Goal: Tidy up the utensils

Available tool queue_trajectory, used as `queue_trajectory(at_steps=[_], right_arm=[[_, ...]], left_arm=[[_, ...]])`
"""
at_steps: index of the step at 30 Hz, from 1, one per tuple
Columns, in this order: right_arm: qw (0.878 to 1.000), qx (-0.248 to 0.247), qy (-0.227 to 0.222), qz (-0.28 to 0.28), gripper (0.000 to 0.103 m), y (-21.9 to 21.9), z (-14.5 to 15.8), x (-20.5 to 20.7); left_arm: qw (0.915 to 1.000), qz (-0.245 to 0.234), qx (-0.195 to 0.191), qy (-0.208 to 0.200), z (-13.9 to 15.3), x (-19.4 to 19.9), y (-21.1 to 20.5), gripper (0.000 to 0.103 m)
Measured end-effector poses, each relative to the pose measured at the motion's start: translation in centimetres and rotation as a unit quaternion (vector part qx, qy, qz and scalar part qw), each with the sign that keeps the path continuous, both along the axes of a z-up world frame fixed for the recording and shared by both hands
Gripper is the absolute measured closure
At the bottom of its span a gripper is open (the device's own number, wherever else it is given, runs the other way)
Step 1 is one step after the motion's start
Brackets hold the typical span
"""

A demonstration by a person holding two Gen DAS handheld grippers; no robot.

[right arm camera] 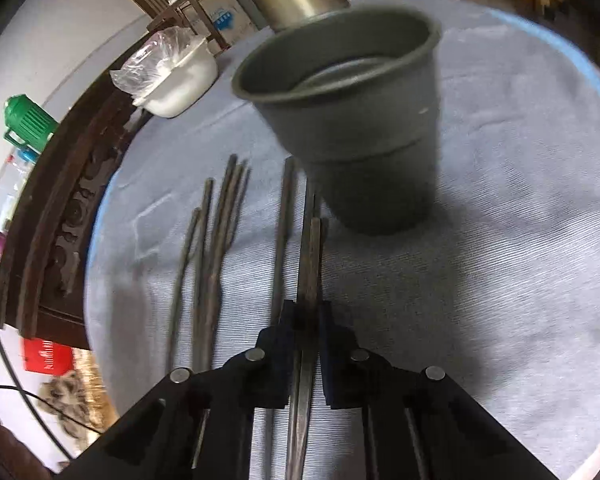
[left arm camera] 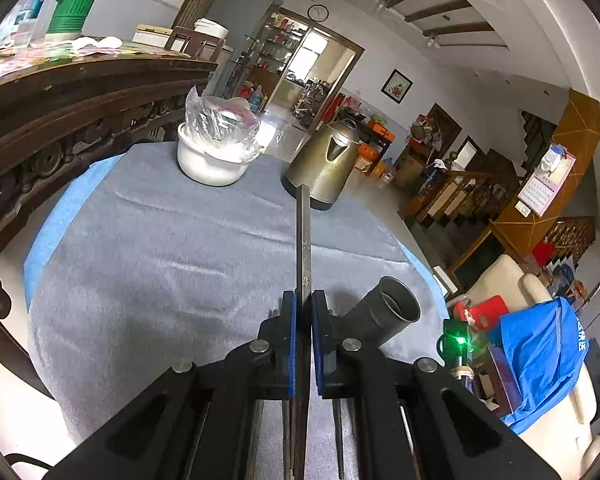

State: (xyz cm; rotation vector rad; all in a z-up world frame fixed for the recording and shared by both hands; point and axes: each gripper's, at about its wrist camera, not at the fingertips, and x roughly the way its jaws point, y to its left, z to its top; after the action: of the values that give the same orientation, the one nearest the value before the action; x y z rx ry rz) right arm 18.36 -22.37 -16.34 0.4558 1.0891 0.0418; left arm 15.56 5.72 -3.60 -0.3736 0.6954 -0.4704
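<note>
My left gripper (left arm camera: 304, 300) is shut on a dark chopstick (left arm camera: 303, 240) that sticks out forward above the grey cloth. Just to its right stands a grey cup (left arm camera: 384, 312). In the right wrist view my right gripper (right arm camera: 306, 308) is shut on another dark chopstick (right arm camera: 311, 264), whose tip points at the foot of the grey cup (right arm camera: 352, 120) just ahead. Several more chopsticks (right arm camera: 212, 240) lie side by side on the cloth to the left of it, and a single one (right arm camera: 282, 232) lies close beside the held one.
A metal kettle (left arm camera: 324, 160) and a white bowl covered in plastic film (left arm camera: 212, 152) stand at the far side of the cloth-covered table (left arm camera: 160, 260). A dark carved wooden table (left arm camera: 60, 112) borders the left, with a green thermos (right arm camera: 28, 120) on it.
</note>
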Motion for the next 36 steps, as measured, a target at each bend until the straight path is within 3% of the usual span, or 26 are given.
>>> queue_trajectory(at_steps=[4,9,15,20,22,25,29,36], right_arm=[[0.999,0.04,-0.006,-0.012,0.097,-1.8,0.3,-1.1],[0.997,0.07,-0.044,0.01,0.097,-2.2,2.5,-2.7],[0.986,0.064,-0.151,0.017,0.098,-2.6,9.1,-3.9],[0.967,0.047,-0.249,-0.018,0.098,-4.0,13.8,-5.4],[0.964,0.039,-0.263,-0.02,0.098,-4.4,14.6,-5.4],[0.972,0.056,-0.227,0.003,0.096,-4.2,13.9,-4.7],[0.985,0.082,-0.152,0.027,0.095,-2.7,10.2,-3.7],[0.998,0.025,-0.039,0.034,0.095,-0.7,2.8,-1.9]], left_arm=[[1.0,-0.009,0.003,0.0,-0.2,0.0,-0.7,0.096],[0.9998,-0.018,0.007,0.006,-0.4,0.1,-1.4,0.096],[0.9994,-0.025,-0.004,-0.024,1.5,0.1,-2.0,0.096],[0.9956,-0.016,-0.041,-0.083,3.9,0.1,-2.2,0.096],[0.9931,-0.01,-0.048,-0.106,4.7,0.1,-2.5,0.096],[0.9918,-0.003,-0.053,-0.116,5.2,0.1,-2.7,0.096],[0.9917,0.009,-0.048,-0.119,4.7,-0.4,-2.4,0.096],[0.9936,0.018,-0.023,-0.109,3.4,-1.8,-2.1,0.096]])
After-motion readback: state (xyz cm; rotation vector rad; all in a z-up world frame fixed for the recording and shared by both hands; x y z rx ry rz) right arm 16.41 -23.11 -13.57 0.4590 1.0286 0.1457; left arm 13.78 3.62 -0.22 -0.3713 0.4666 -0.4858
